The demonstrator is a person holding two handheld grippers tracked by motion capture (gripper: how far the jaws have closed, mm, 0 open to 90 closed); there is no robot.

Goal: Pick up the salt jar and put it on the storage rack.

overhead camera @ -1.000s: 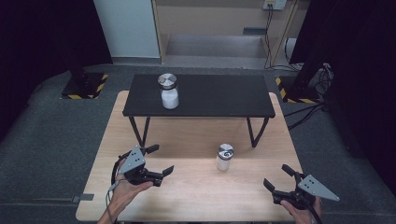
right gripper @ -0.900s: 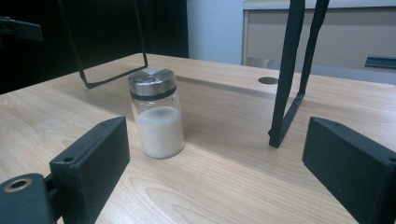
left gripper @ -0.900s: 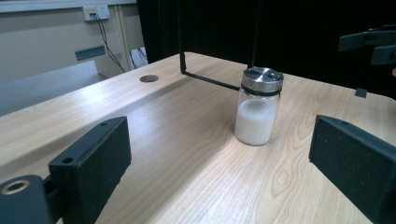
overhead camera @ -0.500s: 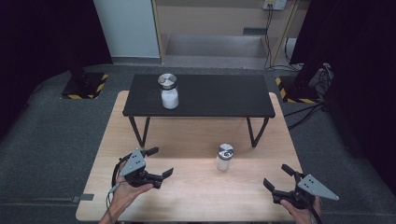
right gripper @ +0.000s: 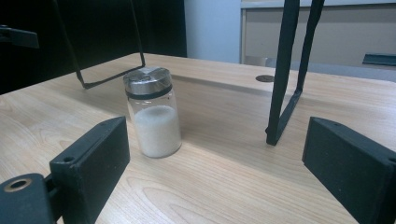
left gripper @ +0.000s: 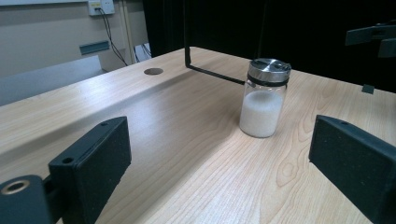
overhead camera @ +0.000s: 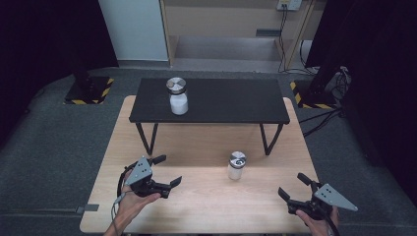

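Left gripper (overhead camera: 166,171) sitting jaws apart at 7 o'clock, right gripper (overhead camera: 291,186) jaws apart at 5, nothing clamped, lidded glass jar (overhead camera: 236,165) standing between, wooden table (overhead camera: 206,147).

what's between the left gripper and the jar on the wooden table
Nothing visible. The left gripper is open, the jar stands upright apart from it, and only bare wooden table lies between them.

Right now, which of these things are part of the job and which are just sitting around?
Part of the job:
- jar on the wooden table, upright, lid on, between both
- left hand-held gripper, open
- right hand-held gripper, open

Just there:
- jar on the black shelf
- black shelf
- wooden table
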